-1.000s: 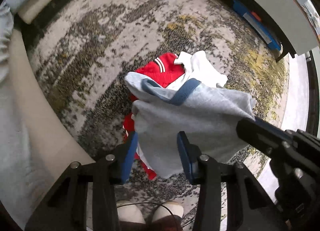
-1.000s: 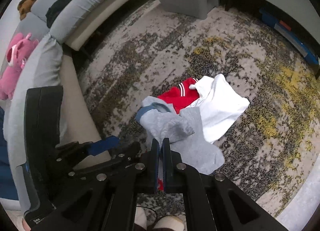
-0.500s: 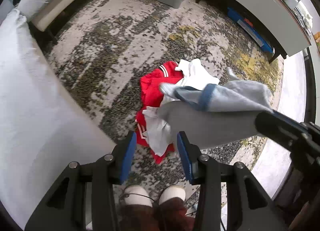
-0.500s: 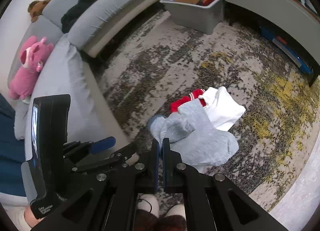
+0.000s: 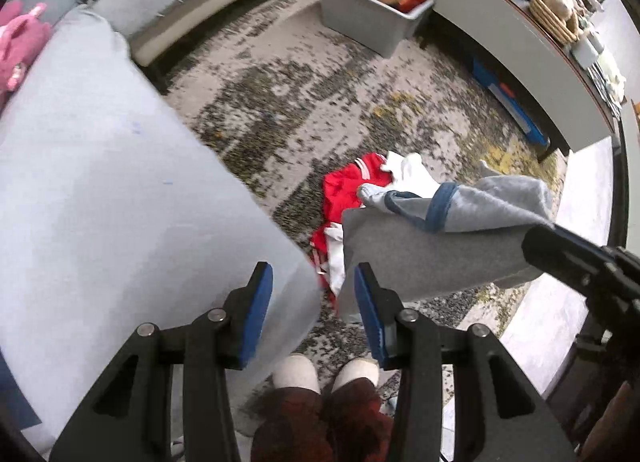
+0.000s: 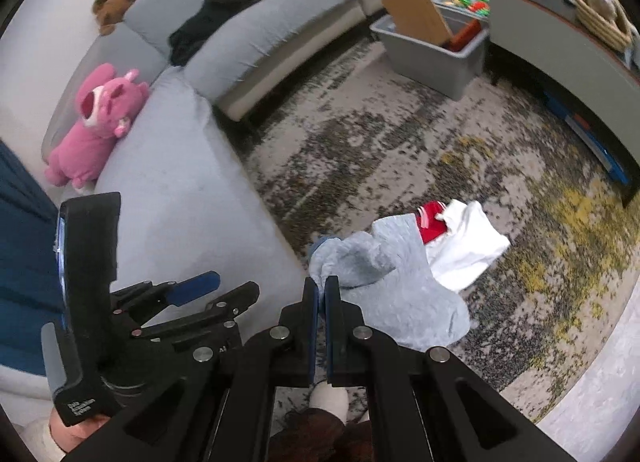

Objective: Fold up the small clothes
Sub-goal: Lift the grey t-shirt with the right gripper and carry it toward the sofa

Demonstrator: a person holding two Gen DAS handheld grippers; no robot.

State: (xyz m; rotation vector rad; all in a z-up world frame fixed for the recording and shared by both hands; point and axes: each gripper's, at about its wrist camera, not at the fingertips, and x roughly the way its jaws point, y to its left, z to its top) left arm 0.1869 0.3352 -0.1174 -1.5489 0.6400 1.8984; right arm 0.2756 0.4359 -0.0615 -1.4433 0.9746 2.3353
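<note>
Two handheld grippers are seen above a mottled grey-and-yellow rug. The right gripper is clamped tight on an edge of a small grey fabric garment with blue neck trim, which hangs from it clear of the floor. The left gripper stands partly spread with nothing between its blue pads; the hanging garment is just beside its right pad, though contact cannot be judged. Below on the rug, a red garment with white-striped cuffs and a white cloth garment lie together, both partly covered by the grey one. A pale grey curved sofa fills the left side, with a pink plush toy, a brown plush toy and dark clothes on it. A grey plastic bin holding a cardboard sheet stands near a long grey cabinet. The person's white-toed slippers are cut off at the bottom edge. Items on the cabinet are too blurred to identify.
</note>
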